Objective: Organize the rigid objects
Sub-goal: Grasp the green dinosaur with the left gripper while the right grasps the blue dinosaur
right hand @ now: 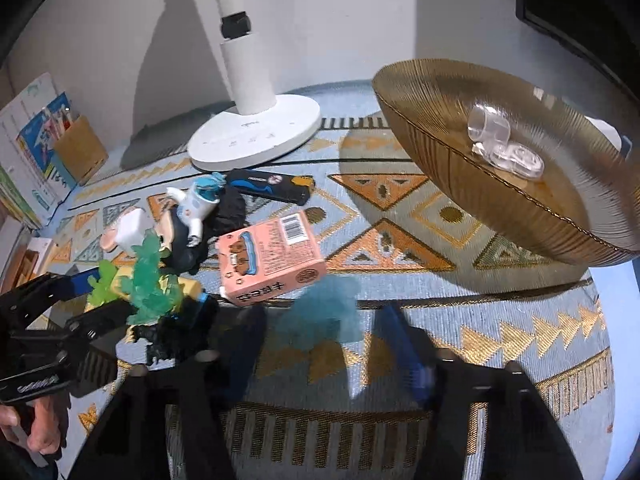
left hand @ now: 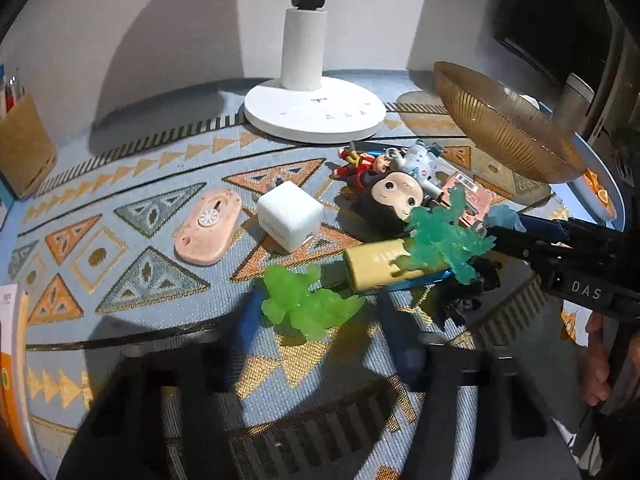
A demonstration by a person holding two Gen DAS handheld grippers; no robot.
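Observation:
A pile of small toys lies mid-table. A light green translucent figure sits between my left gripper's open blue fingers, untouched. Behind it are a yellow tube, a teal translucent figure, a big-headed dark-haired doll, a white cube charger and a pink oval case. My right gripper holds a blurred blue-green translucent piece between its fingers, near a pink box. An amber ribbed glass bowl at right holds a clear plastic piece.
A white lamp base stands at the back centre. A blue-black lighter and a white-blue robot figure lie near it. A cardboard holder and books stand at left. The patterned cloth covers the round table.

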